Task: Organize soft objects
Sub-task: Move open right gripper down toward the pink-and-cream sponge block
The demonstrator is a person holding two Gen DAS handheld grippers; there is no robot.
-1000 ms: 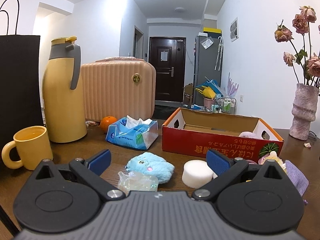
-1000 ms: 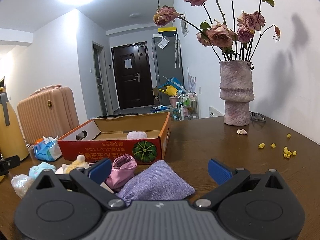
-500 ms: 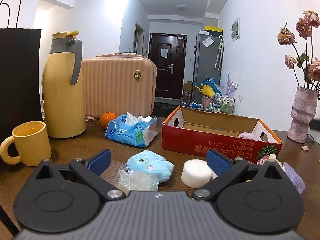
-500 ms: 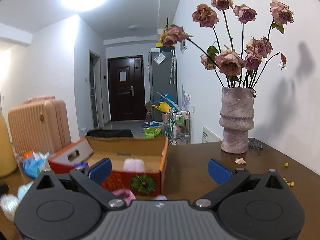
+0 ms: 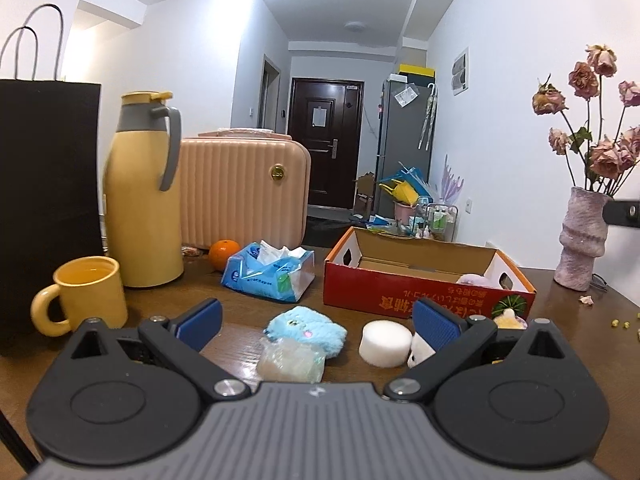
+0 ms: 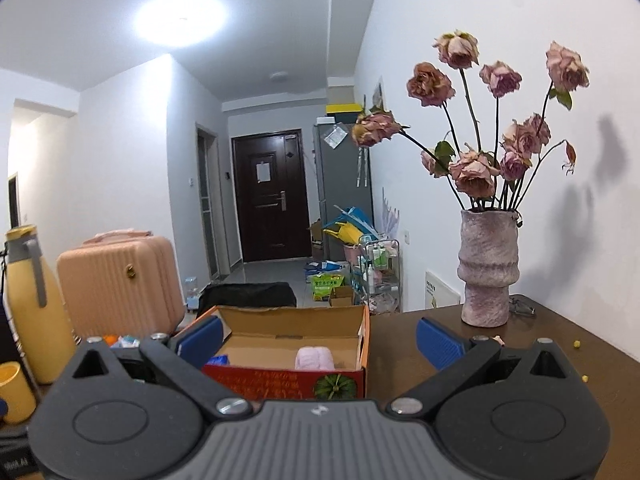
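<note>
My left gripper (image 5: 316,320) is open and empty, low over the table. Between its fingers lie a blue fluffy toy (image 5: 306,330), a clear plastic bag (image 5: 290,364) and a white foam cylinder (image 5: 385,343). A small white and yellow plush (image 5: 508,318) shows beside the right finger. Behind them stands a red cardboard box (image 5: 420,300) with a pink soft thing (image 5: 476,279) inside. My right gripper (image 6: 318,340) is open and empty, raised above the box (image 6: 288,380), where the pink soft thing (image 6: 315,358) lies.
A yellow mug (image 5: 86,294), yellow thermos (image 5: 142,192), black paper bag (image 5: 44,200), pink suitcase (image 5: 244,196), orange (image 5: 224,249) and blue tissue pack (image 5: 270,276) stand at the left. A vase of dried roses (image 6: 486,268) stands at the right rear.
My right gripper has risen and moved over the box; the purple pouch and pink cloth dropped out of its view. My left gripper rose slightly and stays open.
</note>
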